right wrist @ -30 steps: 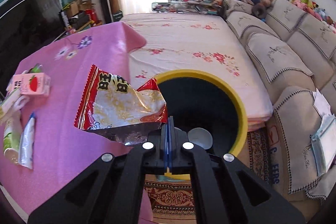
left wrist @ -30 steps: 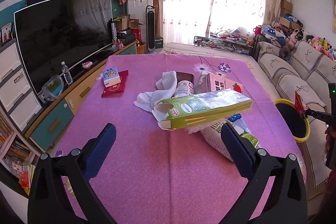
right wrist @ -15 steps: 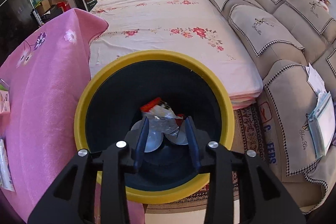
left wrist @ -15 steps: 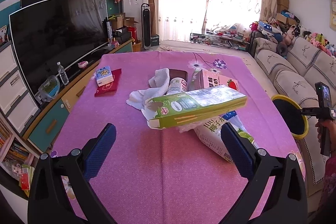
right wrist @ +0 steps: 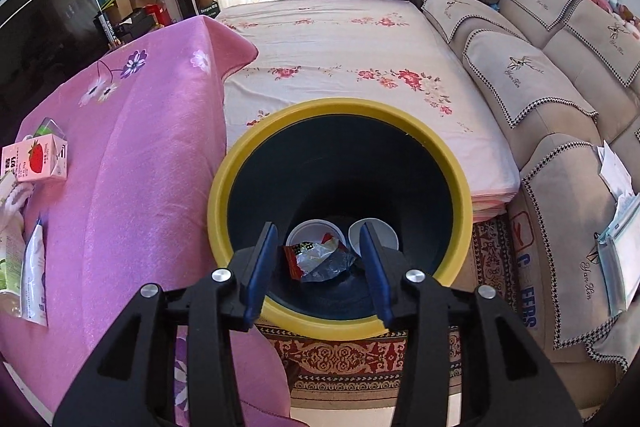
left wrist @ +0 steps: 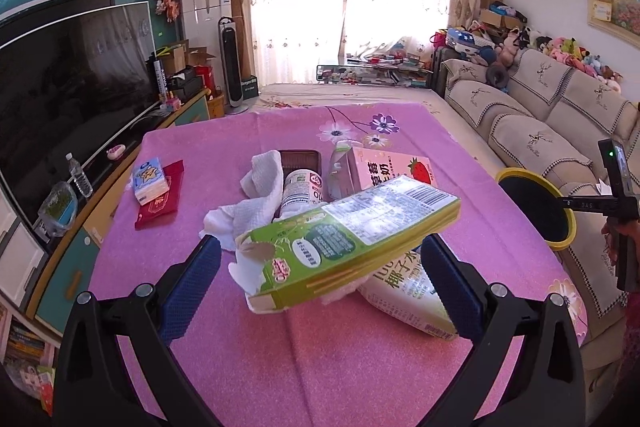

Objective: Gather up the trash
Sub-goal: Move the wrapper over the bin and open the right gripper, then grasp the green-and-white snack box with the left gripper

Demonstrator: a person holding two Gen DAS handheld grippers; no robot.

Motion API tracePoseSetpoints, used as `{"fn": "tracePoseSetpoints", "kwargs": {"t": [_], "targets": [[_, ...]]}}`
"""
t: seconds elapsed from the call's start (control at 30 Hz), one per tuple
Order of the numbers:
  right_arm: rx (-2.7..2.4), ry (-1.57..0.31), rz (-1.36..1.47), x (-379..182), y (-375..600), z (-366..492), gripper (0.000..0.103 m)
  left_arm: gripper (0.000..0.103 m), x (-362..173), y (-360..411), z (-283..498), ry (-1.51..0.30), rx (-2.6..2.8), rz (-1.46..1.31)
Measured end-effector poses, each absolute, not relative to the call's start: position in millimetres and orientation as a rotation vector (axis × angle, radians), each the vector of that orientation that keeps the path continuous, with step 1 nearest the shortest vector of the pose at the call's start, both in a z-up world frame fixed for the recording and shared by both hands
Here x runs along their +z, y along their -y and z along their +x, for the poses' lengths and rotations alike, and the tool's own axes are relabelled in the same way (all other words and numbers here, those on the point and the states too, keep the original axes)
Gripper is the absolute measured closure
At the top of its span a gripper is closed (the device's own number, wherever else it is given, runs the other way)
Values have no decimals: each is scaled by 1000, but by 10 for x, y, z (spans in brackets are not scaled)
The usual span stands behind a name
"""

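In the right wrist view my right gripper (right wrist: pixel 320 239) is open and empty above the yellow-rimmed dark bin (right wrist: pixel 460 179). A red and silver snack wrapper (right wrist: pixel 320 259) lies at the bin's bottom beside two white cups (right wrist: pixel 378 233). In the left wrist view my left gripper (left wrist: pixel 320 267) is open, its fingers either side of a green carton (left wrist: pixel 348 235) that lies tilted on a trash pile on the pink tablecloth (left wrist: pixel 320 355). The pile holds a white paper towel (left wrist: pixel 260 195), a small can (left wrist: pixel 302 187), a strawberry milk carton (left wrist: pixel 388 171) and a white pouch (left wrist: pixel 404 295).
A tissue pack (left wrist: pixel 150 181) on a red packet (left wrist: pixel 160 195) lies at the table's left. A TV (left wrist: pixel 60 99) and cabinet stand left; a sofa (left wrist: pixel 560 131) stands right. The bin (left wrist: pixel 536 211) sits off the table's right edge, beside the right gripper's handle (left wrist: pixel 616 195).
My right gripper opened and let go of the snack wrapper, which dropped into the bin. My left gripper moved forward until its fingers flank the green carton.
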State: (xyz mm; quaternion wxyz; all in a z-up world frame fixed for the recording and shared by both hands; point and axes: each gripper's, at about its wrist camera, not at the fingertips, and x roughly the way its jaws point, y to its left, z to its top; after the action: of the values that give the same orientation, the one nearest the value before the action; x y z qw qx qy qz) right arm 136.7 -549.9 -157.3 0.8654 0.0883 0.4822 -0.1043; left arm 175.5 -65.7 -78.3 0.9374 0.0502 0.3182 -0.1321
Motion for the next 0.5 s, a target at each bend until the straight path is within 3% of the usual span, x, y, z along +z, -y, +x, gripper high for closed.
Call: {"fn": "tracePoseSetpoints", "kwargs": {"t": [0.5], "targets": [[-131, -970, 146, -1383, 5130, 1440, 61, 8, -1075, 988, 1627, -702, -270, 123]]}}
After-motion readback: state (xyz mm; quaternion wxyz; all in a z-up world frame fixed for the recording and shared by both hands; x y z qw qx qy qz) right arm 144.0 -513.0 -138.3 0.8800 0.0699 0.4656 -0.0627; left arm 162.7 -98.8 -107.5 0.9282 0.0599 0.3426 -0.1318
